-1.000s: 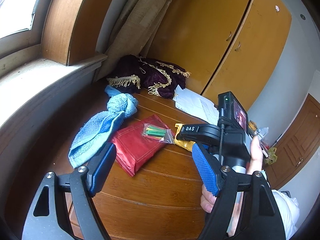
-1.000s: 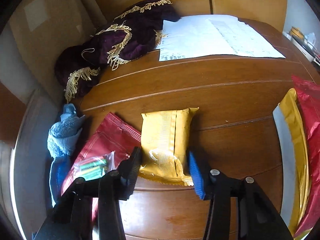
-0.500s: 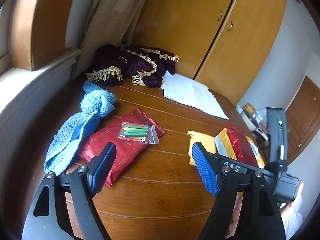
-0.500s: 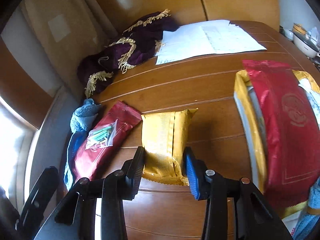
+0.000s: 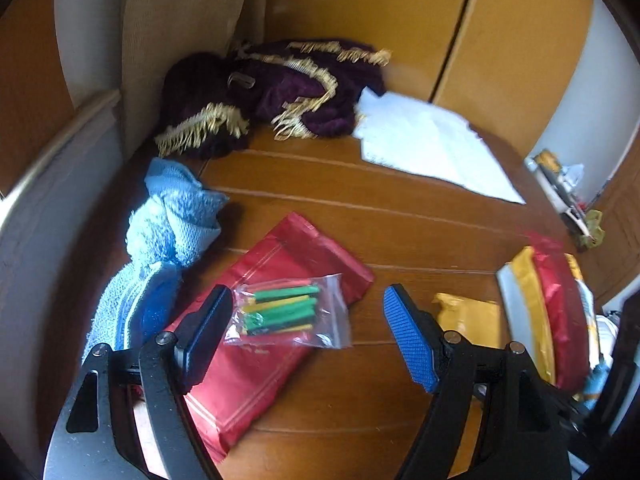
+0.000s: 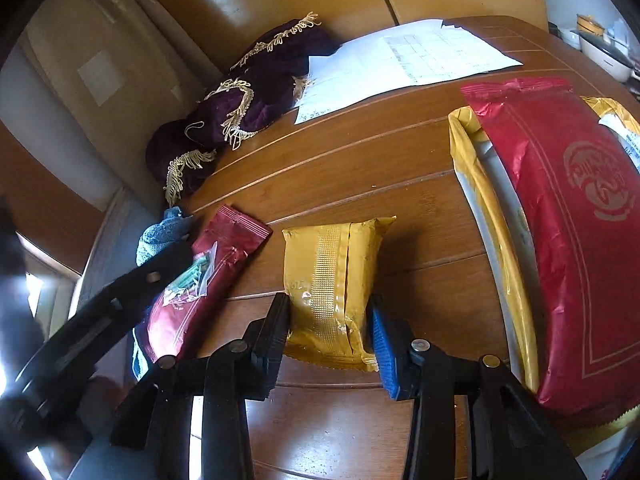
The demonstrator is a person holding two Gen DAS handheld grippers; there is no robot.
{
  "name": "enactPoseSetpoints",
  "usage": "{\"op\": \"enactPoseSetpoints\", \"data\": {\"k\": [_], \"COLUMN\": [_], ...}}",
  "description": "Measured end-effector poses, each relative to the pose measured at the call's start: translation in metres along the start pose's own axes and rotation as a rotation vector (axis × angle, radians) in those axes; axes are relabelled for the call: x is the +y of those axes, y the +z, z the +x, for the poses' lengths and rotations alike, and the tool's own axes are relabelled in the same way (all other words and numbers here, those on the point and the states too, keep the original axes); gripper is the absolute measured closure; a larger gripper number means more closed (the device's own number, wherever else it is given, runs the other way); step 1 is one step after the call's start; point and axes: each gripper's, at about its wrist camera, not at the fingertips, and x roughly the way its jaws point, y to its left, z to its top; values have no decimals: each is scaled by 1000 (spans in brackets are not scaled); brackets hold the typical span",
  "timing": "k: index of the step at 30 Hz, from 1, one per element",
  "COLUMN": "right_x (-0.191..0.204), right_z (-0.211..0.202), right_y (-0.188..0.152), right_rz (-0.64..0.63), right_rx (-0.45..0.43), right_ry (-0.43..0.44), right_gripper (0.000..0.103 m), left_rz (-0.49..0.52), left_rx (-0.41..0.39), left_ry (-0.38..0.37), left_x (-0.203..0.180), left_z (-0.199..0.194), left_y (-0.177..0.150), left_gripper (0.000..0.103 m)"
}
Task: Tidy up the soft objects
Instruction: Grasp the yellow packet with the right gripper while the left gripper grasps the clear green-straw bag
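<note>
Yellow foil packet point(image 6: 332, 288) flat on table, red pouch point(image 5: 276, 344) left of it

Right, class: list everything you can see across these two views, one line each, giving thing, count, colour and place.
Table: one, brown wood, under everything.
Velvet cloth: one, purple with gold fringe, far corner.
Paper sheets: white, count unclear, beside the cloth.
Towel: one, blue, left edge.
Red packet: one, lying beside the towel.
Clear bag of sticks: one, green and yellow sticks, on the red packet.
Yellow packet: one, centre of table.
Packet stack: red on top, yellow and white beneath, right side.
Cupboard doors: yellow-brown, behind the table.
Left gripper: black with blue pads, fingers open over the clear bag.
Right gripper: fingers closed against the yellow packet.
</note>
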Motion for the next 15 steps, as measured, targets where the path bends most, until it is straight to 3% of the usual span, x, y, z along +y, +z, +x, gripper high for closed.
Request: {"op": "enactPoseSetpoints", "data": {"k": [3,10,13,15], "right_x": [-1,-1,-1,0], "right_z": [1,2,2,1], "right_y": [-1,-3,-3,-3], "right_rz": [4,2,1,-1], "right_rx": [8,14,17,12], "right_ry": [11,17,20,22], "right_gripper": [62,62,62,62], "left_rz": [-20,47,36,13], "left_rx": [32,-56,-68,-65], "left_ry": [14,92,78,60], "left_x": [7,2,5,9], "left_z": [16,10,8,6], "left_y": [-3,-23,-24,-20], "left_gripper": [31,55,66,67]}}
